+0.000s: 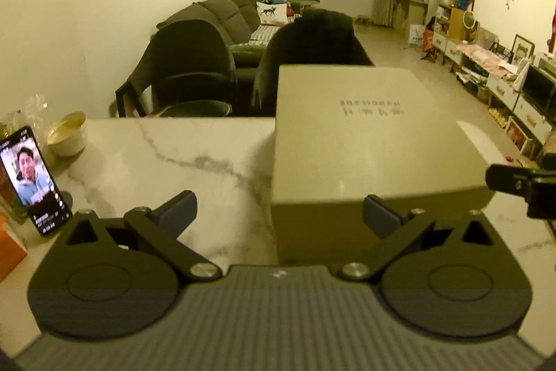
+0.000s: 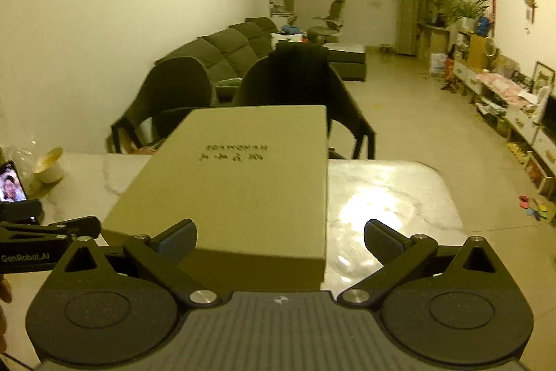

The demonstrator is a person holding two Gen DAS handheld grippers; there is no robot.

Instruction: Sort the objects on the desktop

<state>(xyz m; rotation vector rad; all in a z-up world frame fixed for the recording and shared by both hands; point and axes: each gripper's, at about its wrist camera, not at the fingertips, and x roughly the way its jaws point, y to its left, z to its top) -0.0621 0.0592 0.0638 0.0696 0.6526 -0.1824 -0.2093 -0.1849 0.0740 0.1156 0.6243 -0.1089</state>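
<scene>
Two grippers face one beige box (image 1: 371, 141) lying flat on the marble tabletop (image 1: 166, 155), its far end reaching to the table's far edge. The lettering pressed into its lid is too blurred to read in the left wrist view, and in the right wrist view only a row of Latin capitals above some characters can be guessed at. The left gripper (image 1: 279, 214) has its fingers spread wide with nothing between them; its right fingertip overlaps the box's near corner, though whether it touches cannot be told. The right gripper (image 2: 279, 237) is likewise wide apart and empty, its left fingertip overlapping the near edge of the box. Each gripper's tip pokes into the other's view at the frame edge. The tabletop is white marble with grey veins, glaring under the lamp on the right. Beyond it stand two dark chairs (image 2: 288, 82), a long sofa (image 2: 229, 51), curtained windows and a cluttered low cabinet. At the left edge a phone (image 1: 31, 176) leans upright, lit, beside a paper cup (image 1: 67, 134).
</scene>
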